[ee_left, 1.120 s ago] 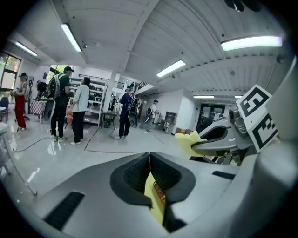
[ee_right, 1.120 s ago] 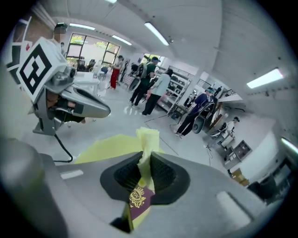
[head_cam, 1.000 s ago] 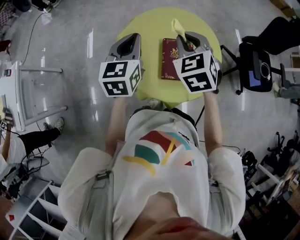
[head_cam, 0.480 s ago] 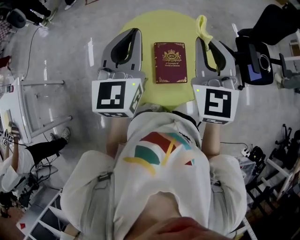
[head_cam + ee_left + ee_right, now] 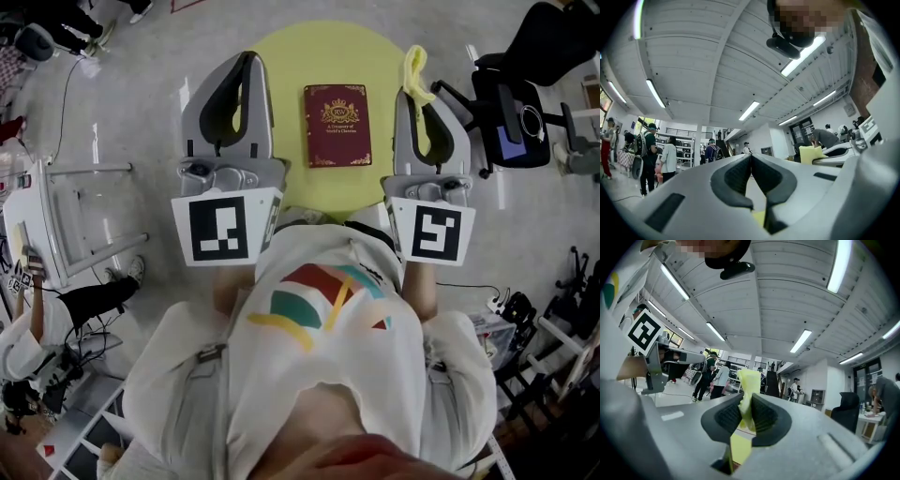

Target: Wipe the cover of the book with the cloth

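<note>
A dark red book (image 5: 337, 125) with gold print lies closed in the middle of the round yellow table (image 5: 291, 56). Both grippers are held up on either side of it, above the table, and point upward. My left gripper (image 5: 246, 58) is left of the book, shut with nothing in it; its pads meet at the tips (image 5: 751, 157). My right gripper (image 5: 418, 92) is right of the book, shut on a yellow cloth (image 5: 413, 67). In the right gripper view the cloth (image 5: 749, 383) stands up between the pads (image 5: 761, 416). The cloth does not touch the book.
A black office chair (image 5: 511, 122) stands right of the table. A white rack (image 5: 66, 206) and a seated person (image 5: 56, 291) are at the left, with cables on the grey floor. Both gripper views show the ceiling lights and several people standing far off.
Both grippers have lifted toward my head and tilted upward. The right one has carried the cloth from beside the book out to the table's right edge, leaving the whole cover in sight.
</note>
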`<state>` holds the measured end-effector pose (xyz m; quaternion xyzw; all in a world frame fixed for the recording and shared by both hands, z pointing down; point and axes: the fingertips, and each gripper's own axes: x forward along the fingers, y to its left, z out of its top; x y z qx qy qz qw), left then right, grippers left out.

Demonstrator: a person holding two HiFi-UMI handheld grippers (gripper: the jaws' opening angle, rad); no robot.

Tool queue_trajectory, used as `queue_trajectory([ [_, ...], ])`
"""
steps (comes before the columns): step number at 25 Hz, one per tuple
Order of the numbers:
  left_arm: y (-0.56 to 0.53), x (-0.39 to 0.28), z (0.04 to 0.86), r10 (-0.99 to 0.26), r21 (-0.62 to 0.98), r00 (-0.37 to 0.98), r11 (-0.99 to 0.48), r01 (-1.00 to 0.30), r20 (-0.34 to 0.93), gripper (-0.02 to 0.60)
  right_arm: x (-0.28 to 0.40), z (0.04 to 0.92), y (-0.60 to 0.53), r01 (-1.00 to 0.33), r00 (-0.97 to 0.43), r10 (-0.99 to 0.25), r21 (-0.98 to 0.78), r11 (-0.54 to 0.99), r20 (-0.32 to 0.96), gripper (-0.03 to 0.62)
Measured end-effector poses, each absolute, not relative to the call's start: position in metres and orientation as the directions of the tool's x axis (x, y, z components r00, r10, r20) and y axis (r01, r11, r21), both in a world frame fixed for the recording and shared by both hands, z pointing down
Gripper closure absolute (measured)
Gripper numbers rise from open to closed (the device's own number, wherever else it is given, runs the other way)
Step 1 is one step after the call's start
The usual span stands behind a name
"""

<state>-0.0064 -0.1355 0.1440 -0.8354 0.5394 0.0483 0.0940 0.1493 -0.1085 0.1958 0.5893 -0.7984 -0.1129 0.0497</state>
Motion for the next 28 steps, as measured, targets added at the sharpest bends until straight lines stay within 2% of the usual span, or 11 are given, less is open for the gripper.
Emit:
queue_trajectory([
  [4,-0.132,-0.005,0.138,-0.891,-0.108,0.402,-0.388,-0.915,-0.211,0.566,0.154,0.198,-0.107,-0.931,-0.285,-0.957,0.257,0.260,-0.062,0.566],
  [18,-0.123,-0.002,0.142,-0.895,-0.173,0.407,-0.379,-0.909,-0.182,0.566,0.153,0.201,-0.103,-0.929,-0.287,-0.957,0.259,0.264,-0.053,0.566],
  [28,-0.122,-0.009,0.140,-0.897,-0.164,0.400,-0.373,-0.913,-0.189,0.566,0.151,0.202,-0.101,-0.930,-0.285,-0.958,0.256,0.265,-0.044,0.566],
])
